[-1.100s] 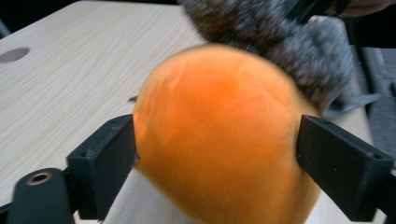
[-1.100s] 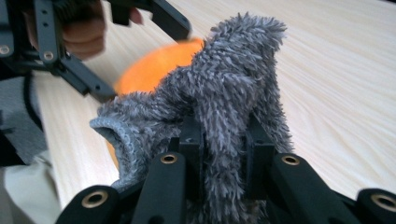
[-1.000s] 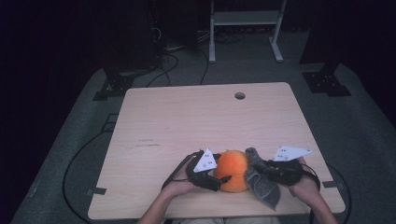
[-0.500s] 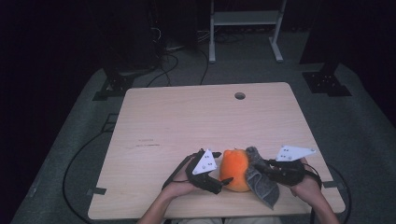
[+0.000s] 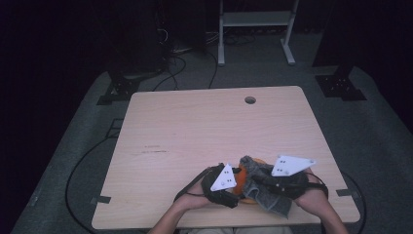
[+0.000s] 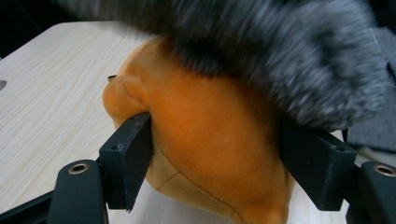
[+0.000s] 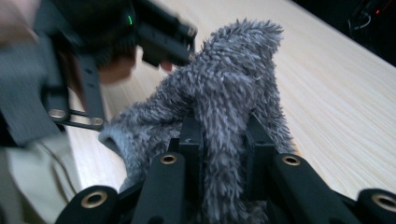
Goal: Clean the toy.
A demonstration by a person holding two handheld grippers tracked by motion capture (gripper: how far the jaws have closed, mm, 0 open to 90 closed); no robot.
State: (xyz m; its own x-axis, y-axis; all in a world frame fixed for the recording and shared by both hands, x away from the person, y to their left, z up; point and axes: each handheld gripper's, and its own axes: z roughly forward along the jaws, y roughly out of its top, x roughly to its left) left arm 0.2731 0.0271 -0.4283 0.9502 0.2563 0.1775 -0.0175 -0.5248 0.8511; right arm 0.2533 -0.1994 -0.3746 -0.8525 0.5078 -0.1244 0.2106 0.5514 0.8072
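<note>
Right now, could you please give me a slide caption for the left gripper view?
Left gripper closing on an orange plush toy beneath blurred grey cloth.

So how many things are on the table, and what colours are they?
Orange plush toy: 1
Grey fuzzy cloth: 1
Black tool with a grey plate: 2, the left tool squeezing the toy and the right tool pinching the cloth
Total: 4

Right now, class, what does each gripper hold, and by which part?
The left gripper clamps the orange soft toy across its sides. The right gripper pinches a fold of the grey fluffy cloth.
</note>
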